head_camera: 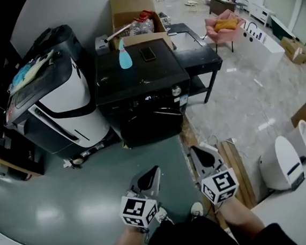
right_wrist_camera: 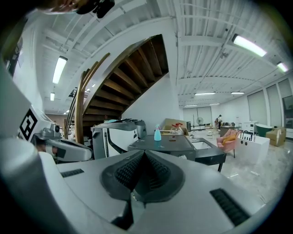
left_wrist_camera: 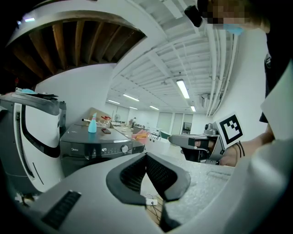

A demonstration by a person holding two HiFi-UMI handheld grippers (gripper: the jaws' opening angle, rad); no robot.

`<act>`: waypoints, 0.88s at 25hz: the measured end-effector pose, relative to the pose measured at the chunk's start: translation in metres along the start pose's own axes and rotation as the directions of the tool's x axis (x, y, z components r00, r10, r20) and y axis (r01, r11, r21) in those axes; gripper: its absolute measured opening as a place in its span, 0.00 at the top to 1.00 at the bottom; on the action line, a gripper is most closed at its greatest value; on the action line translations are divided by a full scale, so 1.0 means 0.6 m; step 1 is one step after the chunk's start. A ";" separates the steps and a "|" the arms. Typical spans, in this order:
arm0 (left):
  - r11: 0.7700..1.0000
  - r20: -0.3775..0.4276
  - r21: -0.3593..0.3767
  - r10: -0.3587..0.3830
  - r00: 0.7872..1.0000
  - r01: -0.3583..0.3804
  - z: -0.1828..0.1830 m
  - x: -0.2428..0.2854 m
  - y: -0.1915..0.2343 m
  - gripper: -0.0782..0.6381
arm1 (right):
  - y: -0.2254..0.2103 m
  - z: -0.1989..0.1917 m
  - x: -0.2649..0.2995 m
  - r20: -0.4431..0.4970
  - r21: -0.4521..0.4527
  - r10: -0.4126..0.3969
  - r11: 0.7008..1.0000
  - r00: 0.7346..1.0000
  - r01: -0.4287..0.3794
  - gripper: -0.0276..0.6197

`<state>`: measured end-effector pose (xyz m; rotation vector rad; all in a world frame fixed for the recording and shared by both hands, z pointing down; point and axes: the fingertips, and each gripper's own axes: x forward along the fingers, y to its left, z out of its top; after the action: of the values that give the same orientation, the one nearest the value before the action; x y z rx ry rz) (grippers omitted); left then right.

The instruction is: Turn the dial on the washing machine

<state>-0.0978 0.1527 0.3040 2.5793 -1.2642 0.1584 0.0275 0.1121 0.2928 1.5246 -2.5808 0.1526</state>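
Note:
The black washing machine [head_camera: 139, 88] stands ahead on the grey floor, its round silver dial [head_camera: 176, 90] at the right end of the front panel. In the left gripper view the dial [left_wrist_camera: 124, 148] sits beside the lit display; in the right gripper view the dial [right_wrist_camera: 183, 156] shows just past the jaws. My left gripper [head_camera: 155, 171] and right gripper [head_camera: 196, 150] are both shut and empty. They point toward the machine, well short of it. A blue spray bottle [head_camera: 124, 54] and a phone [head_camera: 147, 53] rest on the machine's top.
A large white-and-black machine [head_camera: 59, 96] stands left of the washer. Behind it is a cardboard box [head_camera: 132, 19], to its right a black table [head_camera: 197, 50]. Wooden planks [head_camera: 238, 165] lie on the floor at right, beside a white device [head_camera: 281, 163]. A pink chair [head_camera: 223, 26] stands farther back.

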 end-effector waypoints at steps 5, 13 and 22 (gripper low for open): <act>0.999 0.009 -0.001 0.033 0.999 -0.032 0.007 0.018 -0.085 0.88 | -0.050 0.009 -0.067 0.025 0.015 0.026 1.000 0.999 -0.026 0.96; 0.996 0.063 0.012 0.088 0.994 -0.089 0.031 0.025 -0.162 0.88 | -0.092 0.027 -0.139 0.035 0.012 0.061 0.998 0.997 -0.062 0.96; 0.993 0.082 0.024 0.112 0.990 -0.114 0.041 0.016 -0.196 0.88 | -0.095 0.030 -0.171 0.065 -0.007 0.091 0.996 0.994 -0.091 0.96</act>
<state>0.0002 0.2075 0.2604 2.5620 -1.4478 0.0950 0.1251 0.1701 0.2583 1.4344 -2.7009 0.1082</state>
